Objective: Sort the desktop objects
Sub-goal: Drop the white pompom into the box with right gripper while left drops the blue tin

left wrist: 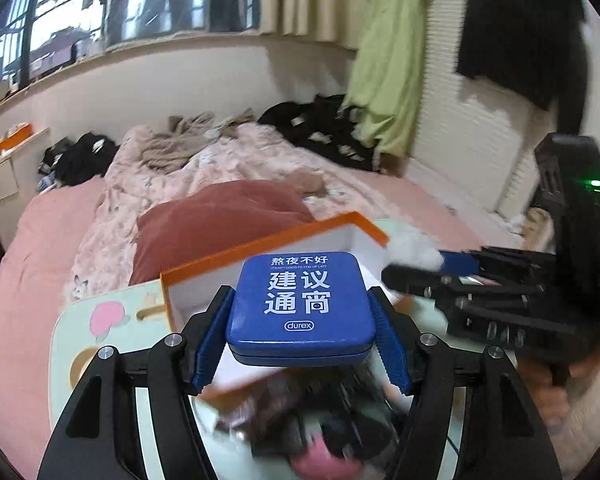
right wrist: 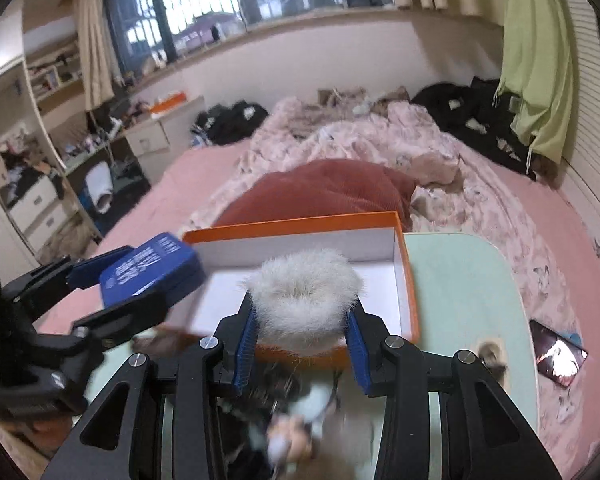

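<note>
Left claw [left wrist: 300, 332]: clamped on blue tin [left wrist: 299, 306], held above near edge of orange box [left wrist: 260, 246]. Right claw [right wrist: 302, 336]: clamped on white fur puff [right wrist: 302, 296], over the box, pale green worktop [right wrist: 464, 280] beneath.

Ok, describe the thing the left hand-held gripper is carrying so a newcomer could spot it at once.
Find the orange box with the white inside on the pale green table. At its left edge, the left hand-held gripper clamps a flat blue tin with rounded corners and white lettering, unlike the fluffy white puff in the right hand-held gripper.
</note>
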`<state>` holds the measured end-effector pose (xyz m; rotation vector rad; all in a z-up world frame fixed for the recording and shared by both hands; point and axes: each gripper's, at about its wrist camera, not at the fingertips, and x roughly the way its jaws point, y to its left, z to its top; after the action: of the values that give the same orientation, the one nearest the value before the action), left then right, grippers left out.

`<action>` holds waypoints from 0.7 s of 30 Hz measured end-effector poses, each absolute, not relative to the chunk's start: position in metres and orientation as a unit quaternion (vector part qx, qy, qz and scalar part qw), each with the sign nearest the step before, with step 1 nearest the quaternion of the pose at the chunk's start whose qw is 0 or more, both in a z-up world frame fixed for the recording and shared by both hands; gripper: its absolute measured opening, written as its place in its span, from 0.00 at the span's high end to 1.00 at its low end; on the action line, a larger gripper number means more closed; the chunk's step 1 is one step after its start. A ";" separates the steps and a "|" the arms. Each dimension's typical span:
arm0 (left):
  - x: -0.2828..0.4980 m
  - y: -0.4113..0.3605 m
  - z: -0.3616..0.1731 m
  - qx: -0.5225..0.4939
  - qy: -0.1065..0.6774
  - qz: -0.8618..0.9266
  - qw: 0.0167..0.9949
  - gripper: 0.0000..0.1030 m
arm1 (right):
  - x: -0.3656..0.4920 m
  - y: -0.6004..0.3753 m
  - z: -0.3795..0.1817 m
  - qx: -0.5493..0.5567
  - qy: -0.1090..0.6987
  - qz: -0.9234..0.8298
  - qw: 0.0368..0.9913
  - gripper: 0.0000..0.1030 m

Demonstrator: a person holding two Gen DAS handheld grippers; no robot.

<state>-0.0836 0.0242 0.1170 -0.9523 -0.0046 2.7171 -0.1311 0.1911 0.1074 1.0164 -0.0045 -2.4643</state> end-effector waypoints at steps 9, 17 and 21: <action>-0.120 0.013 0.083 -0.361 -0.058 0.926 0.096 0.34 | -0.165 0.183 0.071 0.410 0.019 -0.890 0.198 0.36; -0.048 0.009 0.098 -0.339 -0.053 0.933 0.106 0.22 | -0.081 0.202 0.099 0.341 0.013 -0.915 0.215 0.17; -0.006 0.015 0.080 -0.361 -0.034 0.926 0.105 0.21 | -0.027 0.205 0.083 0.350 0.063 -0.911 0.208 0.16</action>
<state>-0.0058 0.0145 0.0799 -1.0651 -0.0990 2.7284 -0.0268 0.2048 0.0834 0.9735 0.1758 -2.5354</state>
